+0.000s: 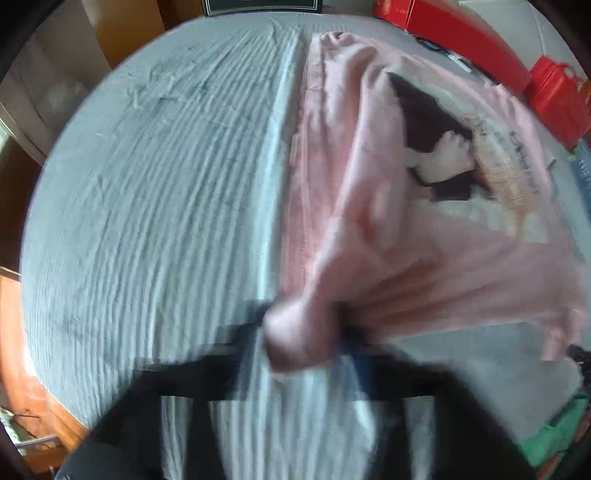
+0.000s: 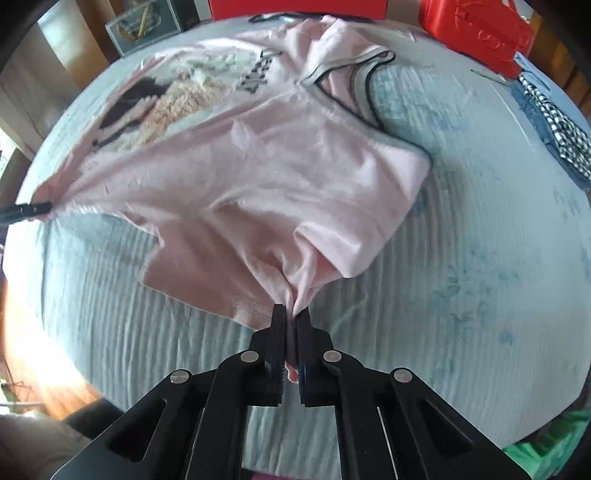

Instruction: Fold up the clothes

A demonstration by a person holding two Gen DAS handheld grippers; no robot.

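The garment under inspection was a pink T-shirt (image 2: 280,162), lying partly spread and partly lifted over a pale blue-grey ribbed bedspread (image 2: 461,280). Its front carried a printed picture in black, cream and tan tones with a line of dark lettering beside it. The neckline (image 2: 354,79) was trimmed in a pale band with a dark edge and lay open toward the far side of the bed. The cloth was creased and drawn into taut folds that ran toward two held points; one sleeve or hem corner hung loose below the main body on the near left.

The right gripper (image 2: 293,314) had its two black fingers pressed together on a bunched fold of the T-shirt, with pink cloth showing between the pads further down. The fabric rose from this point in a gathered pleat.

The left gripper (image 1: 301,343) was badly blurred in its own view. A wad of pink cloth sat at the fingertips and the shirt fanned out from there. In the right wrist view the same gripper appeared as a dark tip at the far left edge, with the shirt's corner drawn to it; the fingers appeared clamped on the cloth, though the blur prevented a firm reading of their gap.

Red boxes (image 2: 476,29) stood at the far edge of the bed. A checked black-and-white cloth (image 2: 554,122) lay at the right edge, well apart from the T-shirt.
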